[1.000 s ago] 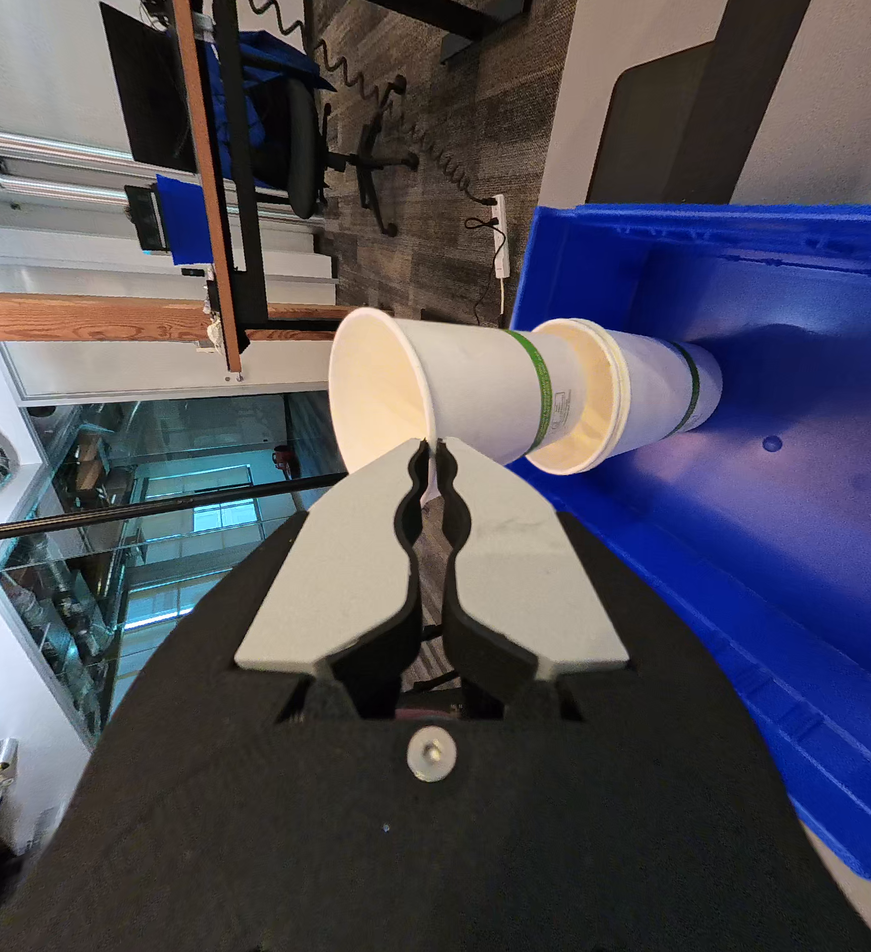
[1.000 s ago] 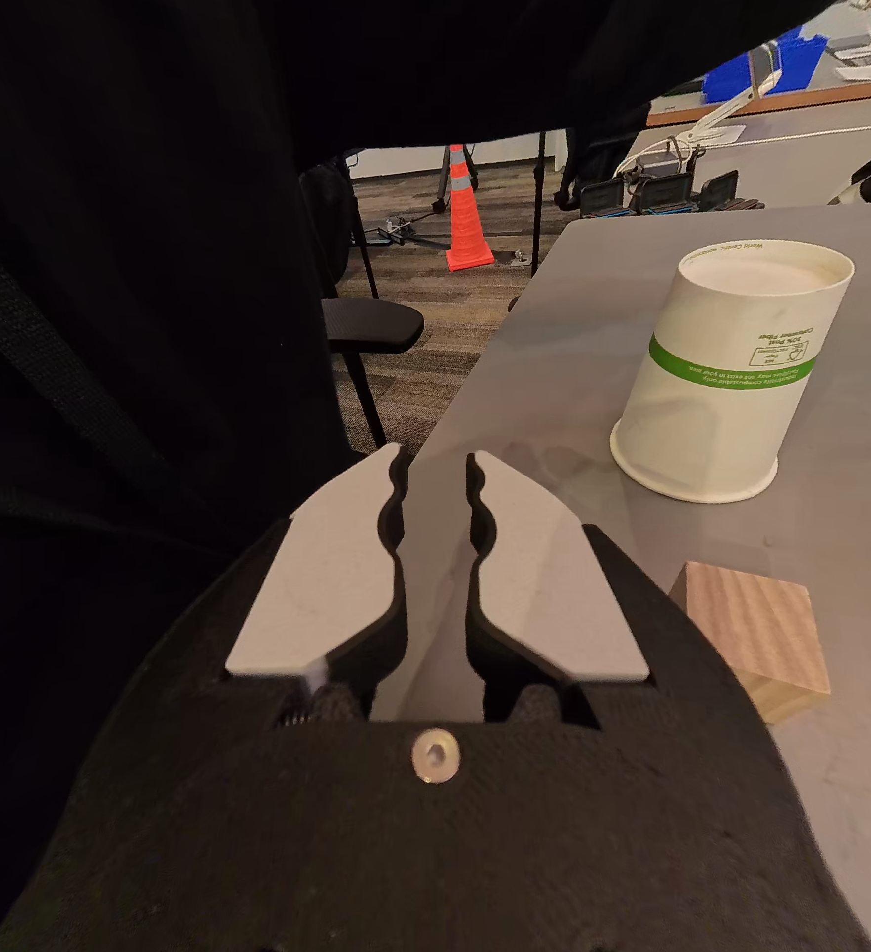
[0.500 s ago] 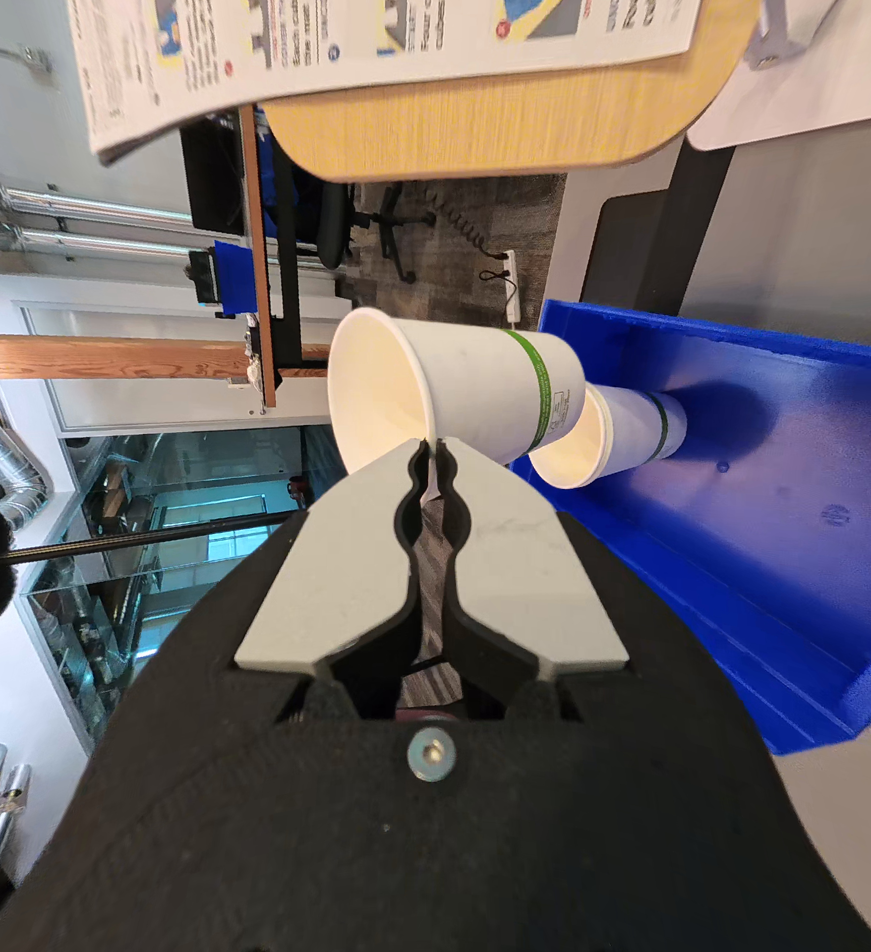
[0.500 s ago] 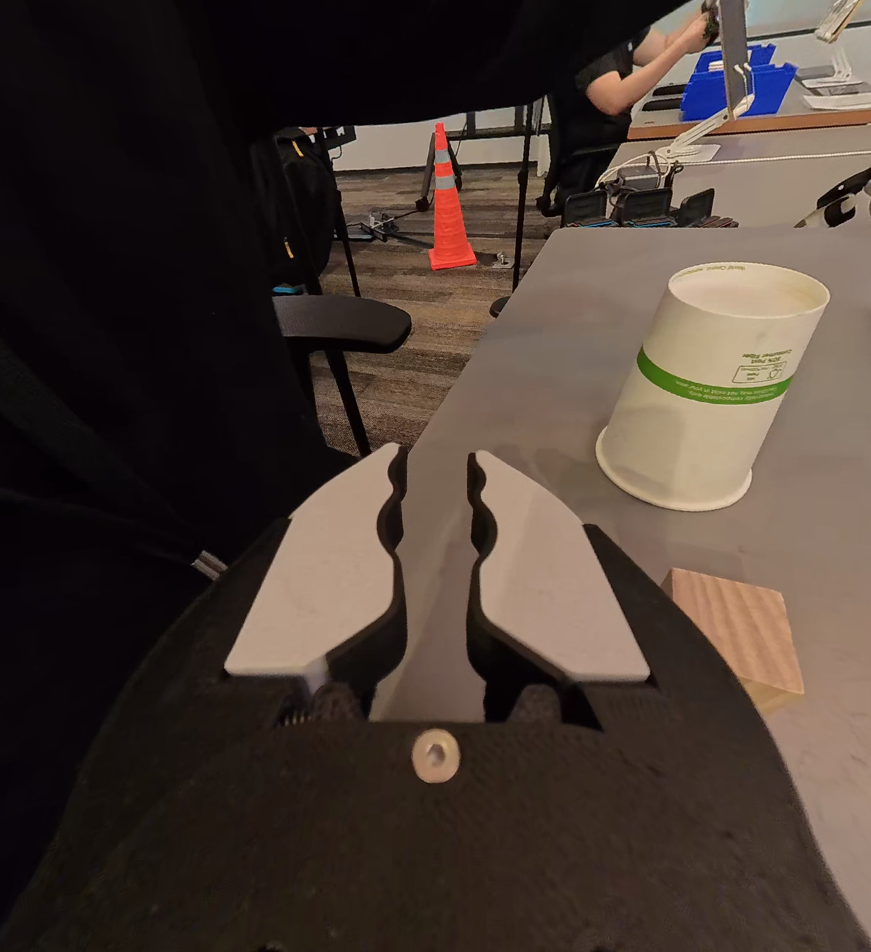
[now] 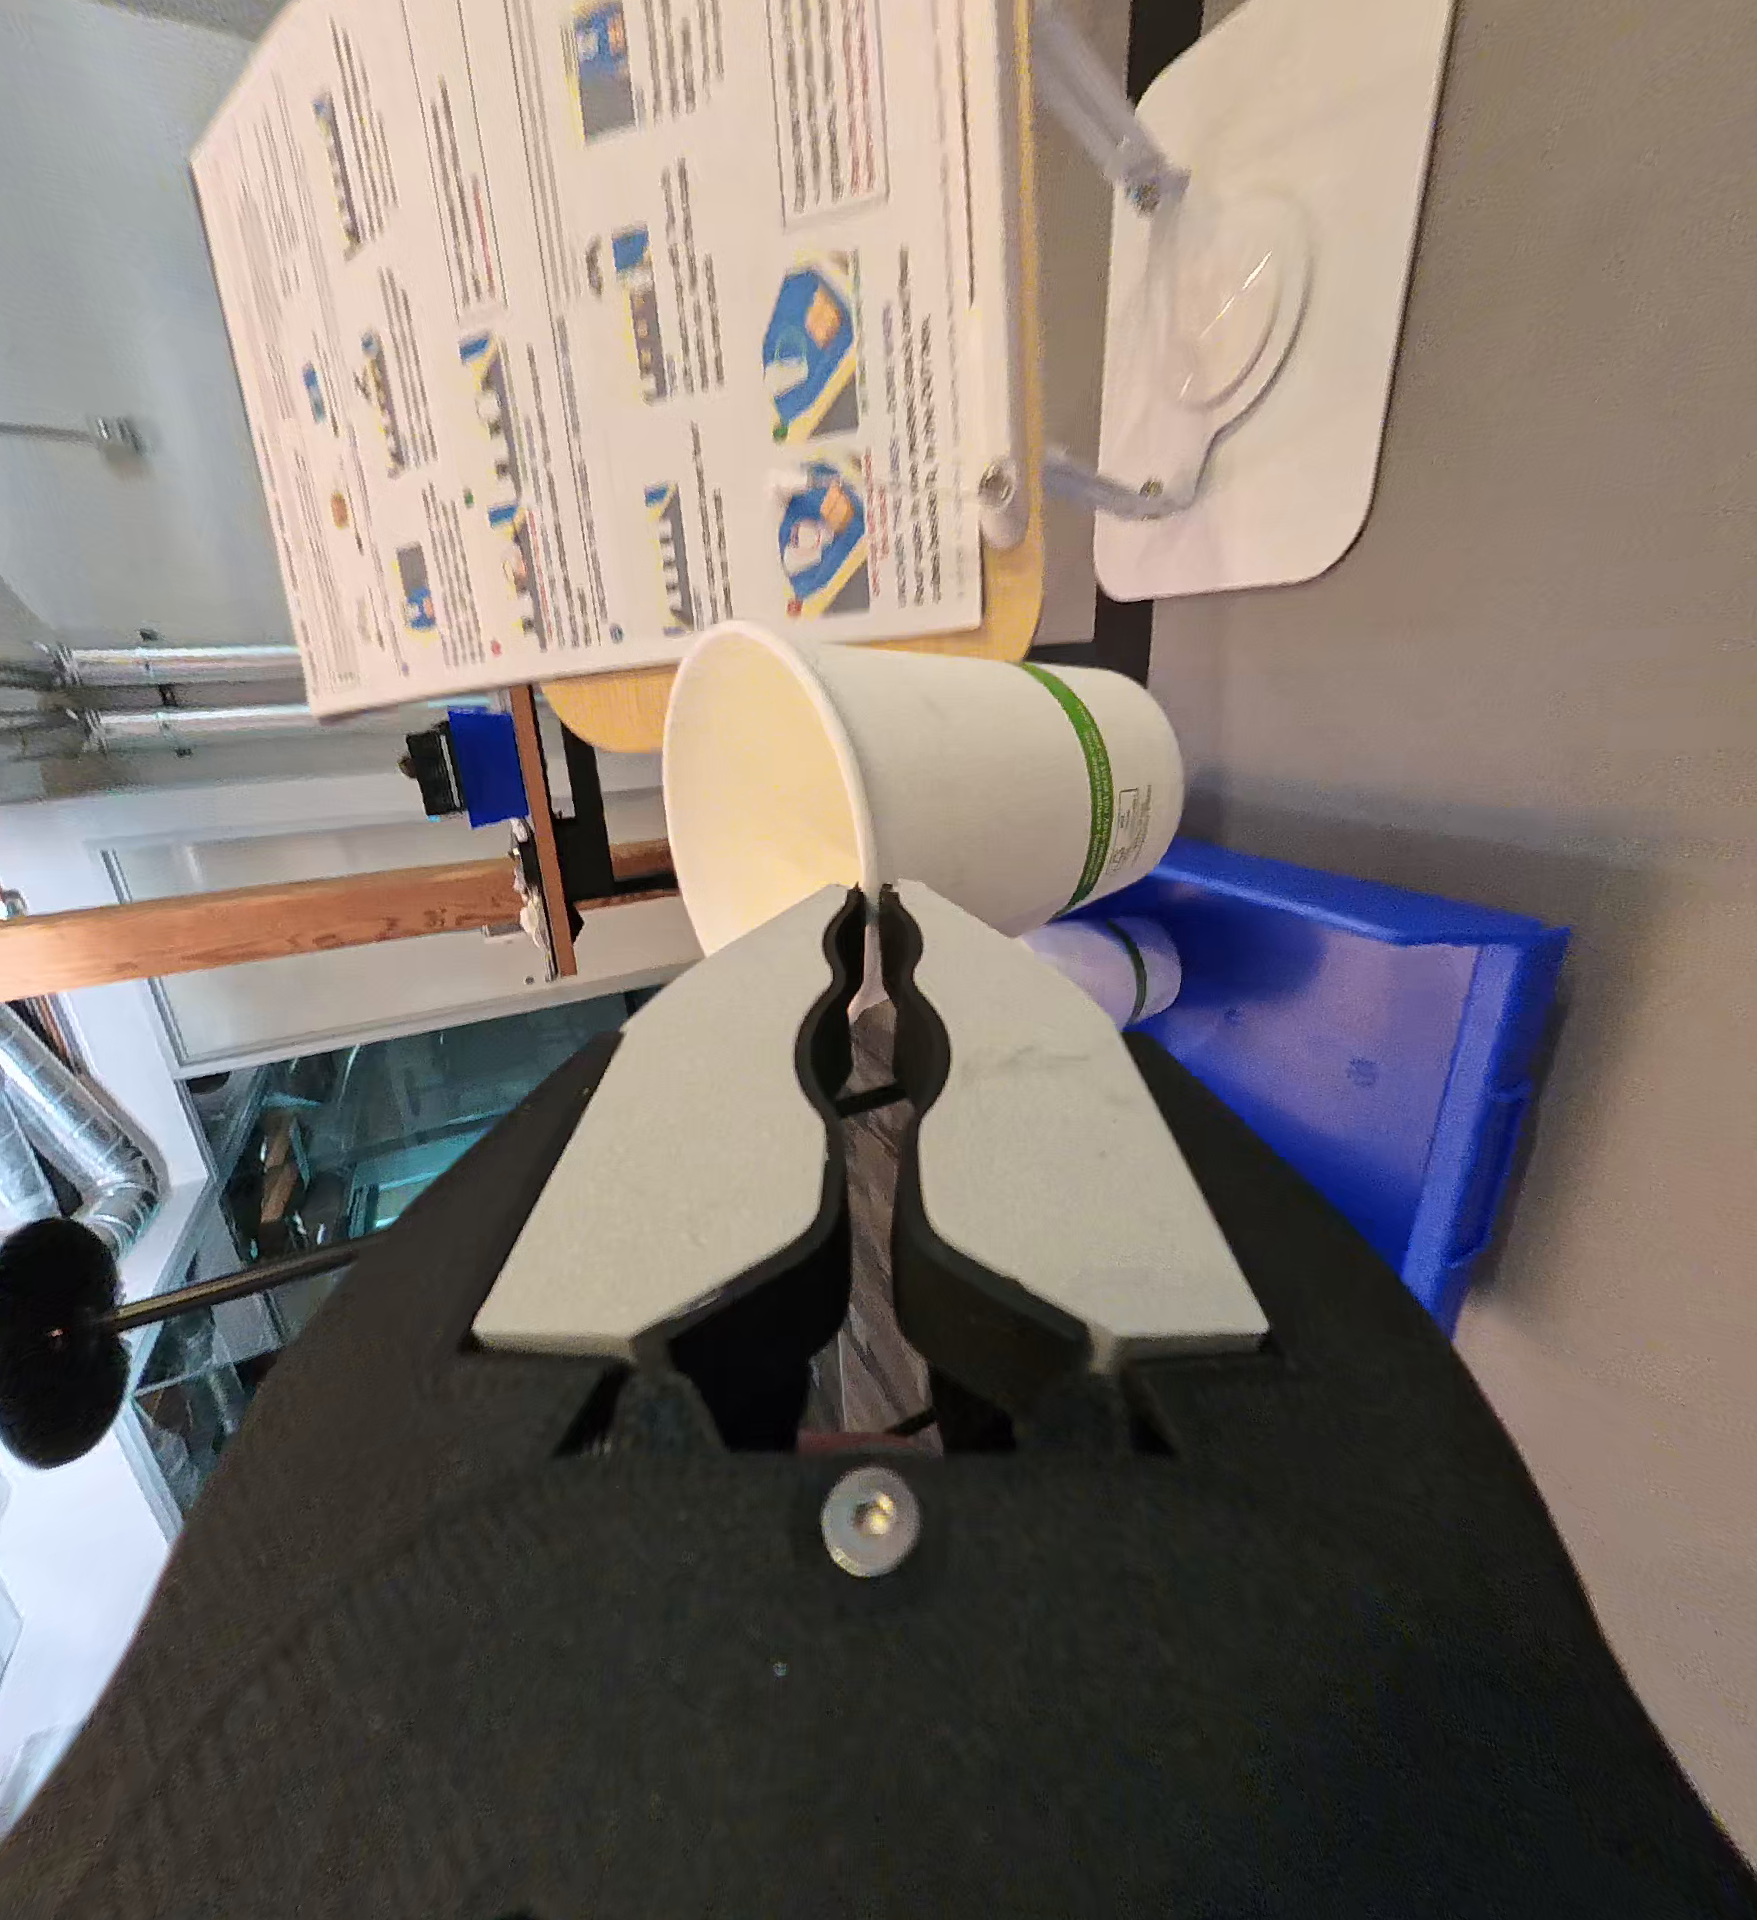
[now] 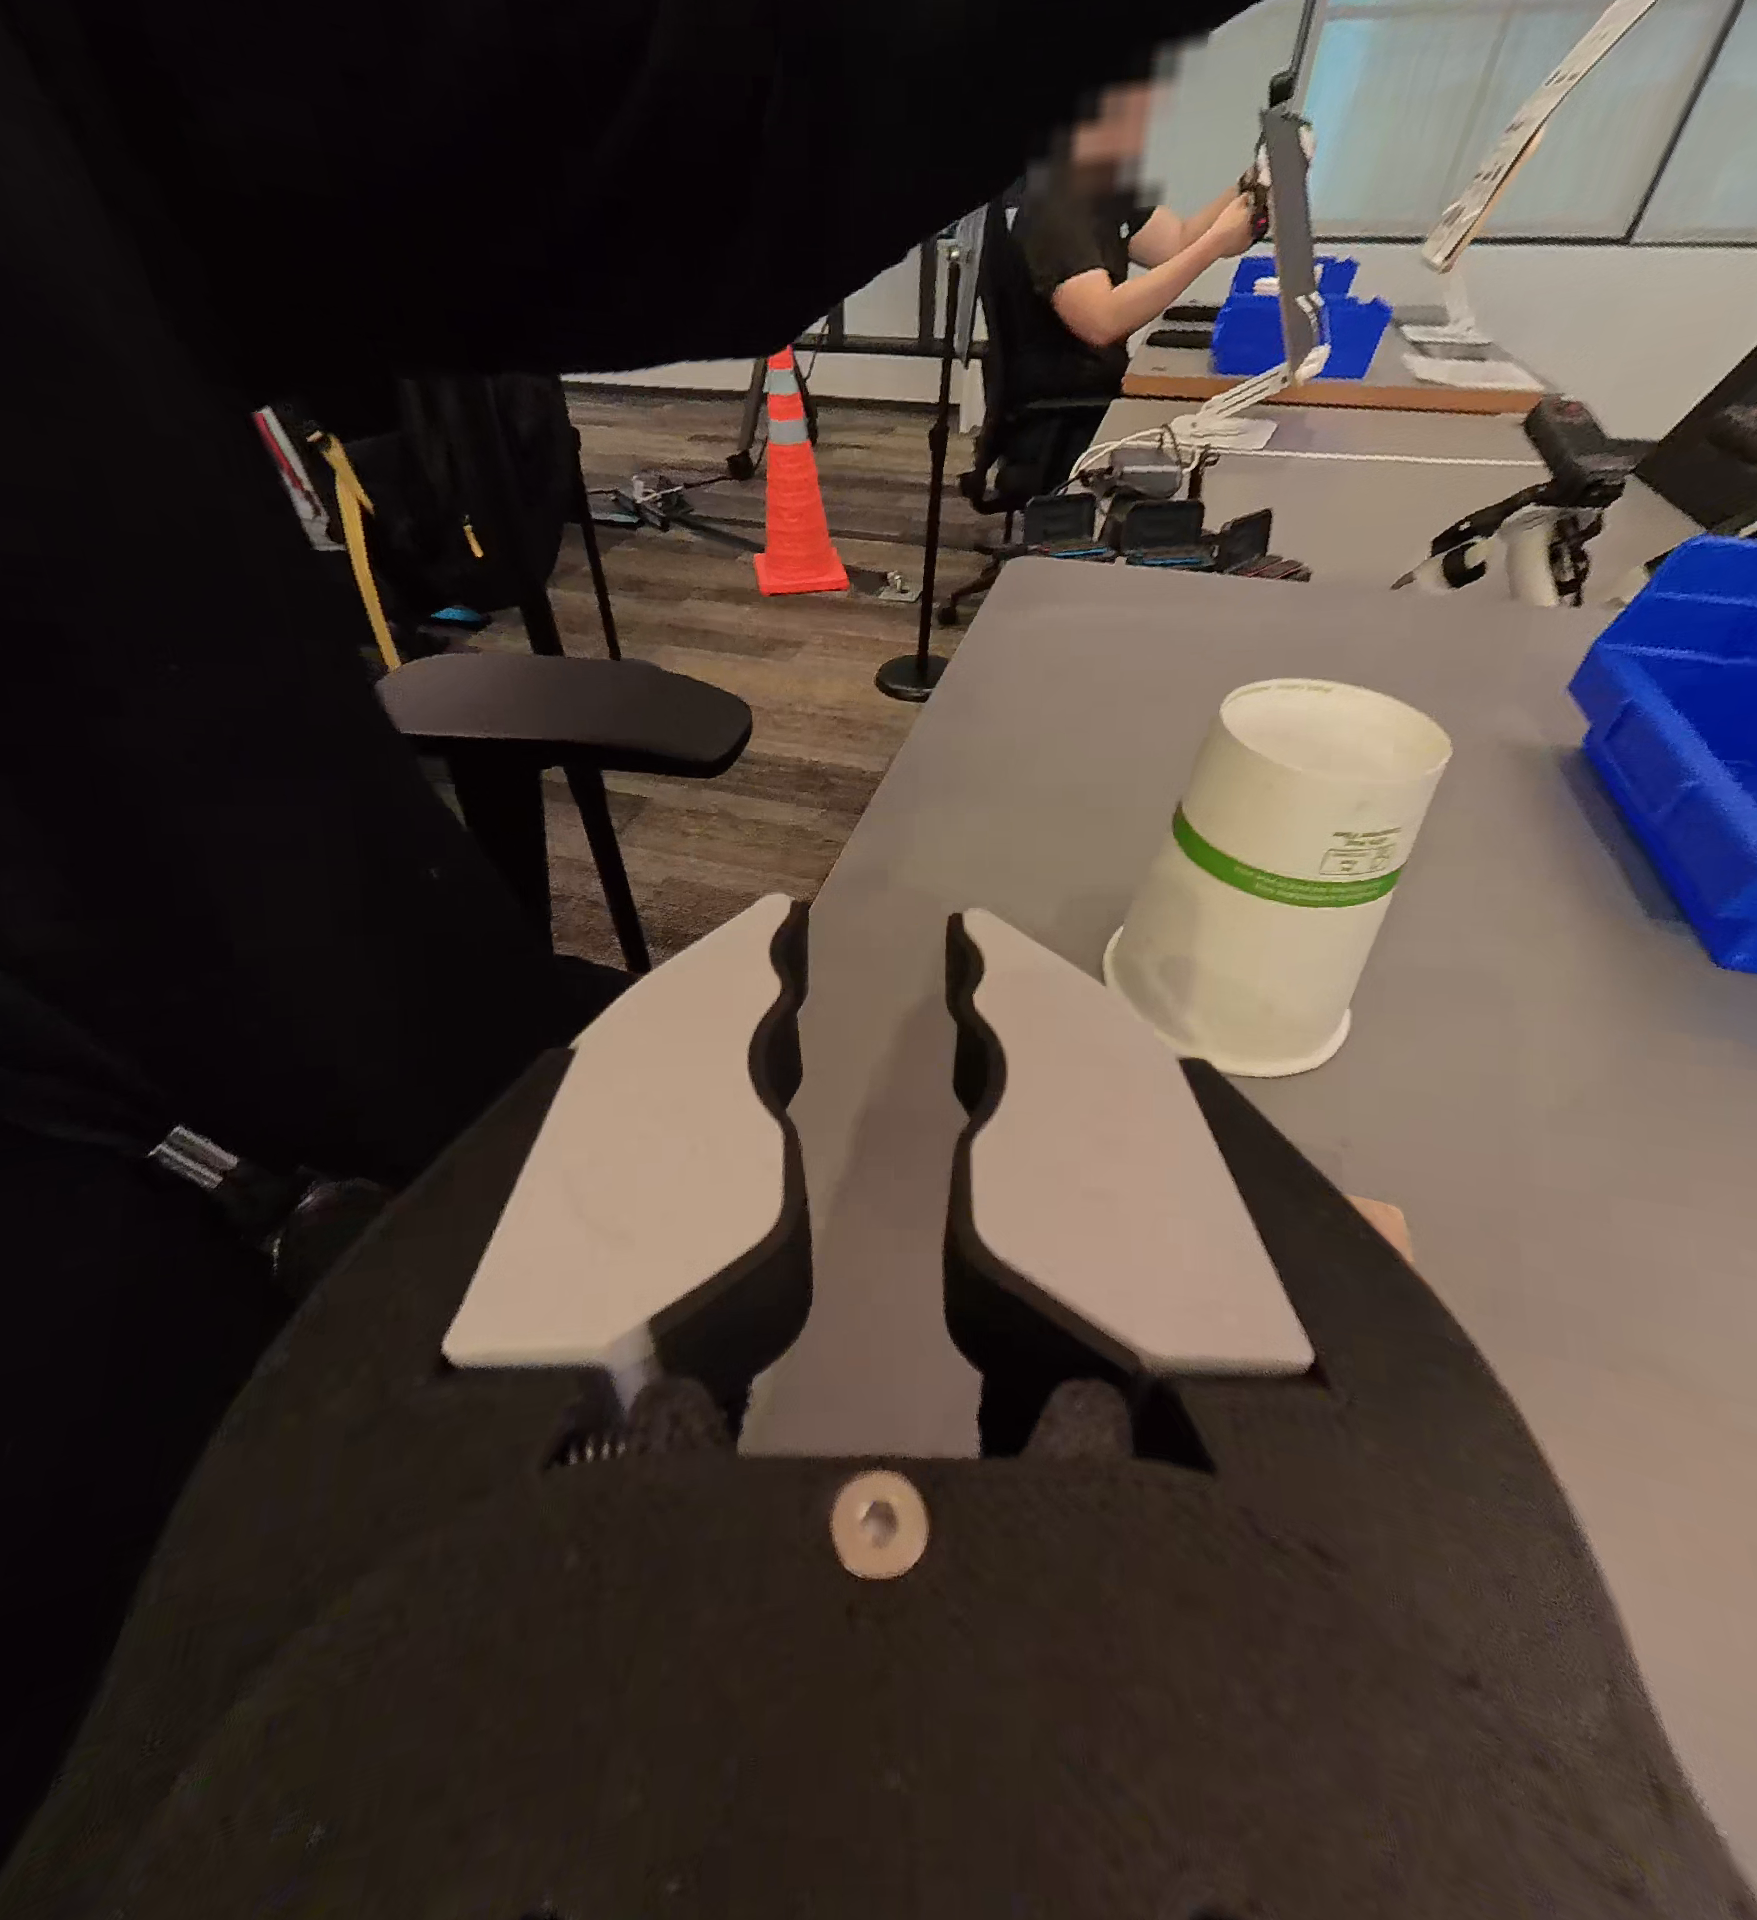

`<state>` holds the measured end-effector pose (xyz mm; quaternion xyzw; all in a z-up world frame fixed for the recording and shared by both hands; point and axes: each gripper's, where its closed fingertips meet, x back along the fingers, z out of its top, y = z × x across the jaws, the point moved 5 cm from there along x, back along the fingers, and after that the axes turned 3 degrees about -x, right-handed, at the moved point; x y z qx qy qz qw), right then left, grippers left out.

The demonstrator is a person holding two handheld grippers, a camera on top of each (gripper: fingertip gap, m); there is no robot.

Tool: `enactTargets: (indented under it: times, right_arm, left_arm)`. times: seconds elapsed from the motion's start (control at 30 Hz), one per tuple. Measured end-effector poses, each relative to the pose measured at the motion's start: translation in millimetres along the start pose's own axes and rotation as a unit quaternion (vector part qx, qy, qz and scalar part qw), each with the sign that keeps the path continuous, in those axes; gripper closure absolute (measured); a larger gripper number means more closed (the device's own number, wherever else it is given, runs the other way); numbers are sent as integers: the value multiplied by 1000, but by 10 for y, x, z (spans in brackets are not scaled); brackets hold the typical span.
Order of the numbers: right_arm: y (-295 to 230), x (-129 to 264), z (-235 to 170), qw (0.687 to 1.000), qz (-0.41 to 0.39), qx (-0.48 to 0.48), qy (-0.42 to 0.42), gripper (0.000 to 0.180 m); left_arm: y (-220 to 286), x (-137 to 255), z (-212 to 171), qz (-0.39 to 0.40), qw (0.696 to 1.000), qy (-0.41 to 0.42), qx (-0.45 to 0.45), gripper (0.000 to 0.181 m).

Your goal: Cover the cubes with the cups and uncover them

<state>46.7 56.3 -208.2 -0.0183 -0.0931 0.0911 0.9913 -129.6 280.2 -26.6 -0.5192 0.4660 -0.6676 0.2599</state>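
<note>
Cup (image 5: 957,769) rim's pinched by the left gripper (image 5: 872,902); right gripper (image 6: 876,920) sits spread beside an upturned cup (image 6: 1279,883), probably hiding a cube.

We see small print beside the green band on the held paper cup (image 5: 978,769) and on the upside-down cup (image 6: 1279,883), too small to read. The printed sheet (image 5: 604,332) is blurred.

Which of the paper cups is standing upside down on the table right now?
The cup beside the open right gripper. The left gripper holds another cup by its rim; a third lies in the blue bin.
</note>
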Motion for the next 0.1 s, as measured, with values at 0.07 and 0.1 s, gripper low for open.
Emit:
enactTargets:
  times: [0.07,0.1]
  right_arm:
    - [-9,53,40,1000,-13,2,0,154]
    - [-8,79,59,1000,-21,2,0,154]
  left_arm:
    - [35,111,161,1,1000,8,-11,178]
    - [56,163,240,1,1000,13,-15,178]
